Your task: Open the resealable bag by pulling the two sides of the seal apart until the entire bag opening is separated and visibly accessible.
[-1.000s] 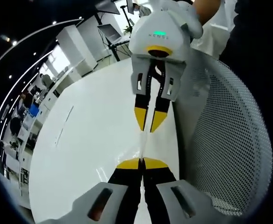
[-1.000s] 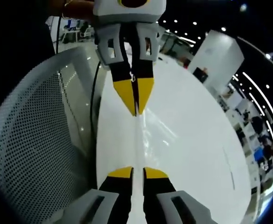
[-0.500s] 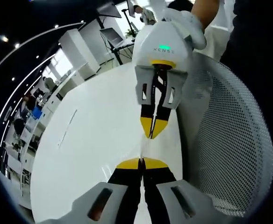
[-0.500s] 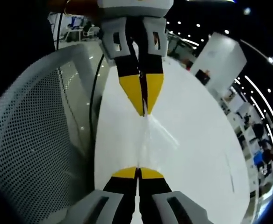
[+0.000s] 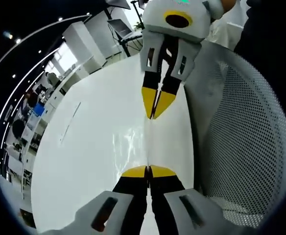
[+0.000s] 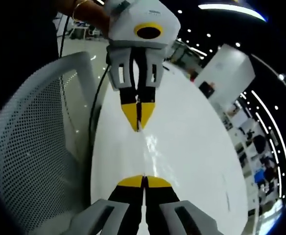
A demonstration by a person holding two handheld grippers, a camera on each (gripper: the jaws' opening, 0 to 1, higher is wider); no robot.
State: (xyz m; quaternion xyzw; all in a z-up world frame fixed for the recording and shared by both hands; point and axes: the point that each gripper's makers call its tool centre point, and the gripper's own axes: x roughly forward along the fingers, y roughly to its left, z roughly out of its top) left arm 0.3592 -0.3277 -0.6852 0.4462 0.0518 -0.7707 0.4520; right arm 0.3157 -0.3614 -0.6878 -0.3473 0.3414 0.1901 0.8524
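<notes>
Resealable bag (image 5: 133, 147) stretching between two clamped grippers above a white table (image 5: 84, 156).

In the left gripper view, the left gripper (image 5: 148, 170) is pinching the clear bag's near edge with its yellow-tipped jaws pressed together, while the right gripper (image 5: 155, 113) is facing it, closed on the far edge; a white mesh chair back (image 5: 241, 147) is standing alongside. In the right gripper view, the right gripper (image 6: 144, 179) is gripping the bag (image 6: 150, 147) with jaws together, and the left gripper (image 6: 138, 122) is clamping the opposite edge beside the chair back (image 6: 35, 142).
</notes>
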